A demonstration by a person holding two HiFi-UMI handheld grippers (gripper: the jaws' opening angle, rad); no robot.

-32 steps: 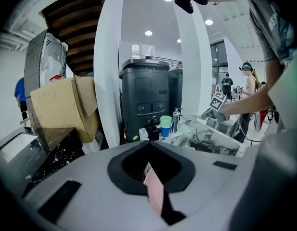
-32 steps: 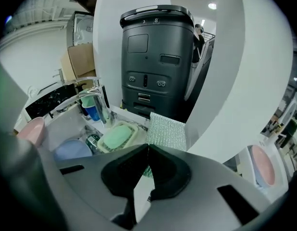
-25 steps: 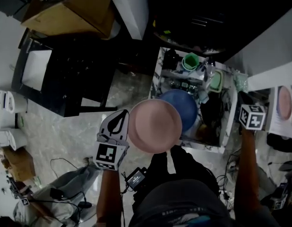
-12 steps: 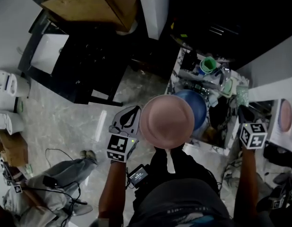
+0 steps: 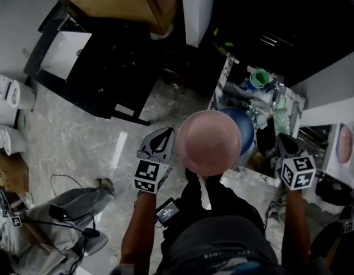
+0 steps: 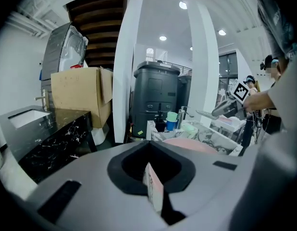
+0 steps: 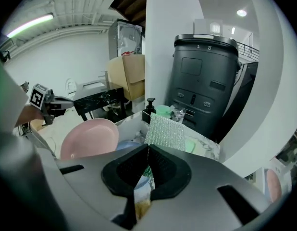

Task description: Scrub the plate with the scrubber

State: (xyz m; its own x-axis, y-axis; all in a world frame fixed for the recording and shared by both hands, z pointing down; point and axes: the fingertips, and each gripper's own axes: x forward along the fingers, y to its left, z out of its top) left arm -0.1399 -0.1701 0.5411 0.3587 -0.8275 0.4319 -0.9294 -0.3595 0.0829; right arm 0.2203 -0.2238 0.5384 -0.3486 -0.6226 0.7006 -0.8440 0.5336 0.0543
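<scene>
**A:** Quick count, anyone?

**B:** Two grippers, both busy. The left gripper (image 5: 172,146) is clamped on the rim of the pink plate (image 5: 208,142). Seen from above, the plate hangs over the near corner of the marbled sink (image 5: 221,93). The right gripper (image 5: 282,141) is pinched tight on the scrubber (image 7: 165,131), a green glittery pad sticking up out of its jaws. It's off to the plate's right and not touching it.

**A:** Just one plate then?

**B:** Nope, two pink ones. The second pink plate (image 5: 343,145) sits on a white surface at the far right. There's also one blue dish (image 5: 244,128) in the sink, one green cup (image 5: 259,78) at the back, one cardboard box (image 5: 122,2) and one dark bin (image 7: 206,81).

**A:** Anything blocking the view?

**B:** In the head view the held plate covers the left part of the blue dish. In the left gripper view the gripper's own body hides nearly all of the plate. You only get the rim edge-on between the jaws and a pink sliver beyond.

**A:** Do the views differ much?

**B:** The right gripper view shows the plate's tilted face and a pump bottle (image 7: 149,105) that I can't pick out from above. Only the head view has both grippers, the plate and the sink together.
</scene>
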